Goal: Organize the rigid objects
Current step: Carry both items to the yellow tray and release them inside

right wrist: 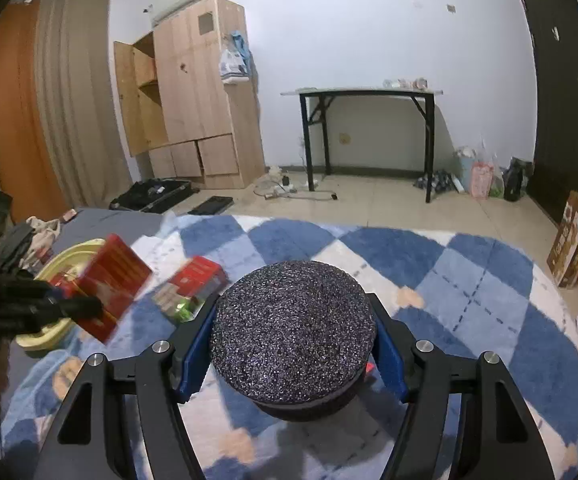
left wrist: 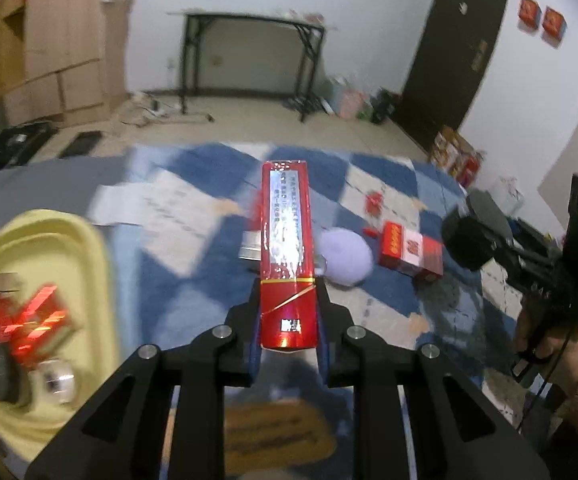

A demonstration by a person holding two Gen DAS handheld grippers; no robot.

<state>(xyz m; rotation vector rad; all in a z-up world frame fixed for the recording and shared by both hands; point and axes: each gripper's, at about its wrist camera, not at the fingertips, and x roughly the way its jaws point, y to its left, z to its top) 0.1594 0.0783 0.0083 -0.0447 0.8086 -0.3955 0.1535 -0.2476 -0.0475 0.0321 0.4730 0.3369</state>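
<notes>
**Both claws loaded, carry-to-tray step**

Blue-and-white checked rug [right wrist: 409, 264] as work area; yellow tray [left wrist: 69, 240] at its left edge, already holding a shiny red box, a dark disc and a silvery piece. Still loose on the rug: red-and-white carton [left wrist: 411, 254], pale purple ball [left wrist: 345, 258], small red bits beyond.

Left claw [left wrist: 287, 320] clamped tight on narrow red box [left wrist: 287, 248], box sticking out forward, lifted clear of the rug. Right claw [right wrist: 293, 340] clamped on round dark speckled disc [right wrist: 293, 328], pads pressed to both sides, also off the rug.

Step judged: pick done on both sides, transport in hand. Mid-task, several pieces left.

Next move calls for: swinging left claw over tray, lowering red box into free space beside existing contents, then letting go; same for disc after. Tray getting crowded, so flat placement needed, no stacking on the shiny box.
</notes>
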